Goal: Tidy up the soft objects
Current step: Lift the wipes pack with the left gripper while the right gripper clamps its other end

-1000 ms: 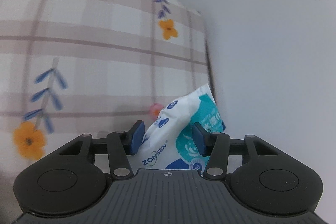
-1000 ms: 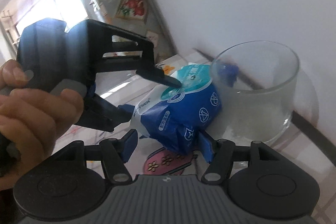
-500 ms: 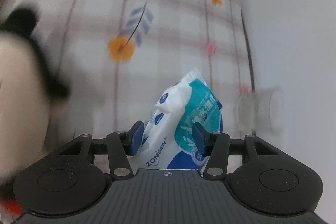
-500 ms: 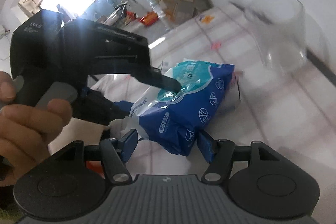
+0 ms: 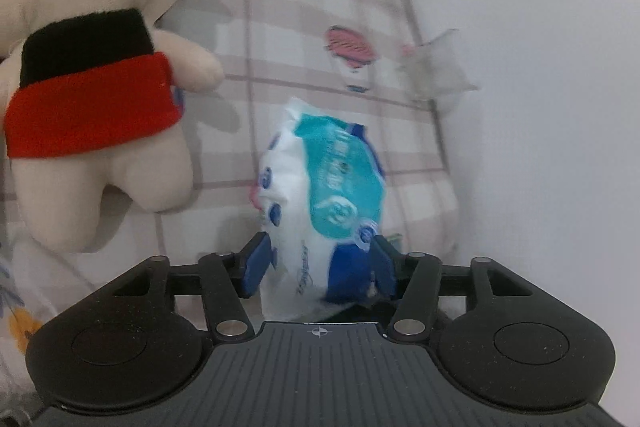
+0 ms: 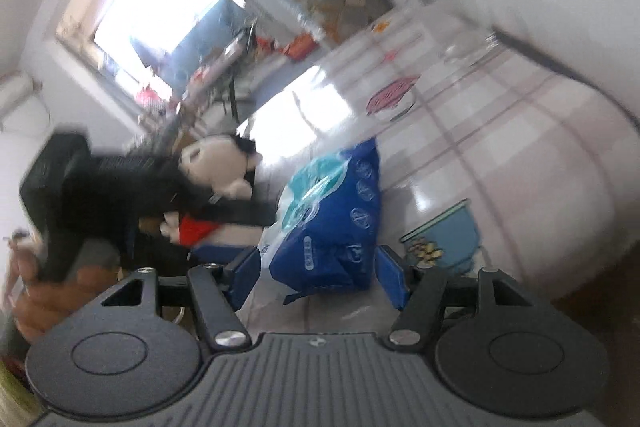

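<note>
With the left gripper [image 5: 322,263] opening around the soft, slippery wipes pack [image 5: 326,195] at 6 o'clock of centre and the right gripper [image 6: 318,273] holding it, grip its padded middle, not the film edges

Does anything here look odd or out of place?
Only one thing: the blue-and-white soft wipes pack hangs above the checked floral tablecloth, between both grippers at once. Nothing looks spilled or damaged, though the pictures are blurred.

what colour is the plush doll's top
Red, with a black band above it across the chest of the plush doll. It shows best in the left wrist view.
</note>
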The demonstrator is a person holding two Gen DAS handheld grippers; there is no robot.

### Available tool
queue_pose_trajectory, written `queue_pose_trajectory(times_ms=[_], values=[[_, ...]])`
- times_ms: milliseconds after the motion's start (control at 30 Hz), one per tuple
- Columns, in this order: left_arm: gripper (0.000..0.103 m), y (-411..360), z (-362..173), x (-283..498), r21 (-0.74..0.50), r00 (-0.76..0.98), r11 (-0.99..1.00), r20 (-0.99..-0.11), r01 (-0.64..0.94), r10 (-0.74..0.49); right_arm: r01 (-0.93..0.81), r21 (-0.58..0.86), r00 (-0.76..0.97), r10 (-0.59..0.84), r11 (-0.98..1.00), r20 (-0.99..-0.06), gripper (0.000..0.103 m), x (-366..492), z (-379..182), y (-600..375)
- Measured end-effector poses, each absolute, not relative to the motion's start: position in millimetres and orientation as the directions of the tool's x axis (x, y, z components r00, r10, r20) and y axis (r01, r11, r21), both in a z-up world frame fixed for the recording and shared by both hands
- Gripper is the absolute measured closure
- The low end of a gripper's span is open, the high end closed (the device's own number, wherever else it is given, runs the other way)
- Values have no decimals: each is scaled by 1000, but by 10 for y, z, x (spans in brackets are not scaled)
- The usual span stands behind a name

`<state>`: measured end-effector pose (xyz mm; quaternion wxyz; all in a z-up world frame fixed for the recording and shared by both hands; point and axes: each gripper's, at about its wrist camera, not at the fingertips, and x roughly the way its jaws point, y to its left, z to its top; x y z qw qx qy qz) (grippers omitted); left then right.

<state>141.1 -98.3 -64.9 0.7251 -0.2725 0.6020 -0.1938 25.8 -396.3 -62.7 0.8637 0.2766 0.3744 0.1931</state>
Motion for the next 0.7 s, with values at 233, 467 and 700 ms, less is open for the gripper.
queue_pose_trajectory(times_ms=[233,467,700], values=[[23,-1177,-499,1159,-548,327,818,-751,178,-574,-26,690,710,499,724,-497,53,462,-622,-4273],[9,-1404,-531,1102,-371,380,870,-792,324,-478,-8,749,678,555,662,-482,52,741,-765,-4347],[8,-1442,-665,1178,-381,358,851,-786,361,-504,5,755,582,612,656,-535,48,951,-935,-4138]])
